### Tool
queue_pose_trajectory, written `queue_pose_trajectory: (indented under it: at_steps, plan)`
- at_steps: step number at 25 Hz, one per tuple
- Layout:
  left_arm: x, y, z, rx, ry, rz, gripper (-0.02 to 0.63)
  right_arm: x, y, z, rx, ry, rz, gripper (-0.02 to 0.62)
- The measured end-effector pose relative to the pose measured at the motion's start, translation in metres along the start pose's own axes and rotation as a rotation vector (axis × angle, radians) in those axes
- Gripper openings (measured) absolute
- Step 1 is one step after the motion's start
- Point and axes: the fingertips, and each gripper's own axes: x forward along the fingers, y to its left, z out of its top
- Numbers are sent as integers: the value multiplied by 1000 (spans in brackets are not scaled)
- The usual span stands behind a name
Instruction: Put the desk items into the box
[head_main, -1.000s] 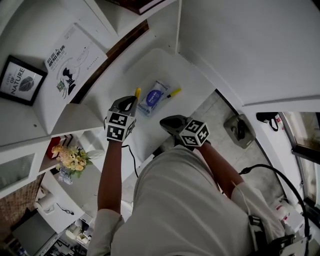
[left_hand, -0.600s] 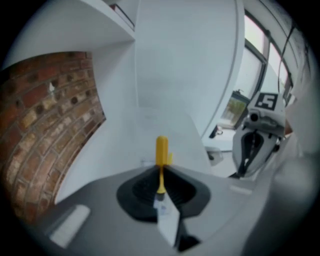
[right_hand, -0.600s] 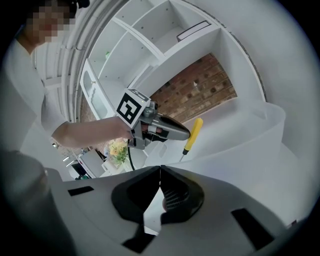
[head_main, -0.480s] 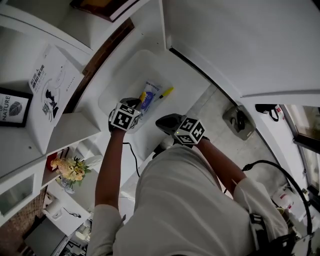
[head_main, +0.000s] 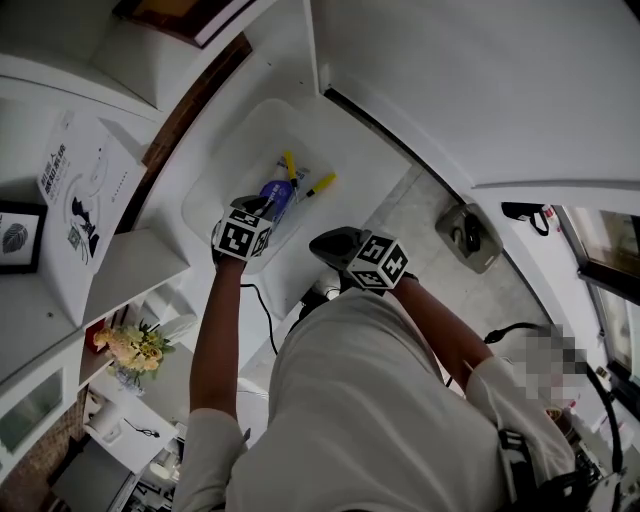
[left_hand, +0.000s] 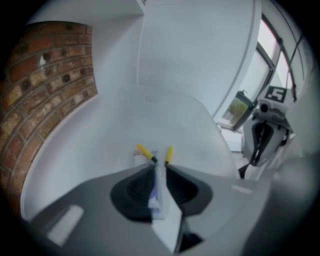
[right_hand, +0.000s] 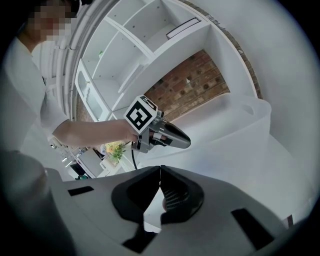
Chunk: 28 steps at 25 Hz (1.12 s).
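Left gripper (left_hand: 160, 165) angled steeply down into white box (head_main: 245, 140) on counter (head_main: 375, 165). Jaws slightly apart, just been opening. Flat blue-and-white packet (left_hand: 156, 200) edge-on between them, low in the box, not visibly pinched. Just beyond the tips, a yellow pen (left_hand: 144, 151) and a second yellow pen (left_hand: 169, 154), black tips converging. Brick wall (left_hand: 50, 80) behind the box. Right gripper (right_hand: 160, 169) beside the box, jaws pressed together, nothing between.

Left tongs (head_main: 262, 205) hide most of what seems a packet (head_main: 277, 190).
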Motion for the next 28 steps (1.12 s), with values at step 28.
queue_pose_trajectory:
  at_steps: [28]
  plan:
    - [-120,-24,-26,-174,-352,120,18,16,30,16,-77,25,-8,0]
